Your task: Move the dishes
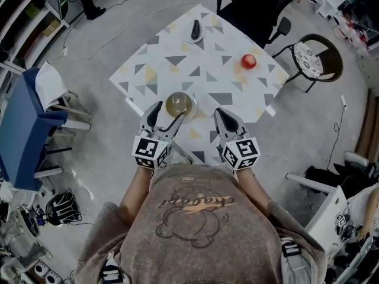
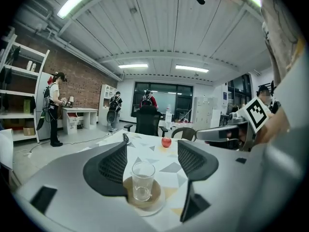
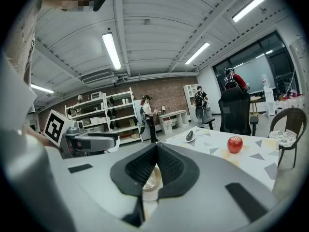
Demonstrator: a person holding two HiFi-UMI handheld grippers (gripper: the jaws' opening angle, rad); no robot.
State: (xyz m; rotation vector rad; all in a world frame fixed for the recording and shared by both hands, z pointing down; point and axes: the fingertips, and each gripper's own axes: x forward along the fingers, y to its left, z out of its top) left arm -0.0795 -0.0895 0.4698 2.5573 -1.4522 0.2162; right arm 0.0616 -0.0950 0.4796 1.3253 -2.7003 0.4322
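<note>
A clear glass (image 1: 180, 103) stands upright on a round brownish saucer (image 1: 188, 112) near the front edge of the triangle-patterned table (image 1: 177, 58). My left gripper (image 1: 167, 116) is open, and the glass (image 2: 143, 179) stands between its fingertips or just beyond them, untouched by the pads. My right gripper (image 1: 224, 118) hovers to the right of the glass, shut with nothing in it. In the right gripper view the shut jaws (image 3: 155, 151) partly hide the glass (image 3: 151, 181). A red apple (image 1: 249, 61) lies at the right, and a small plate (image 1: 195, 32) with a dark object sits at the far end.
A black office chair (image 1: 260, 5) and a round-seated chair (image 1: 317, 58) stand at the table's far right side. A blue chair (image 1: 23, 129) is on the left. Several people (image 2: 54, 108) stand by shelves and desks in the background.
</note>
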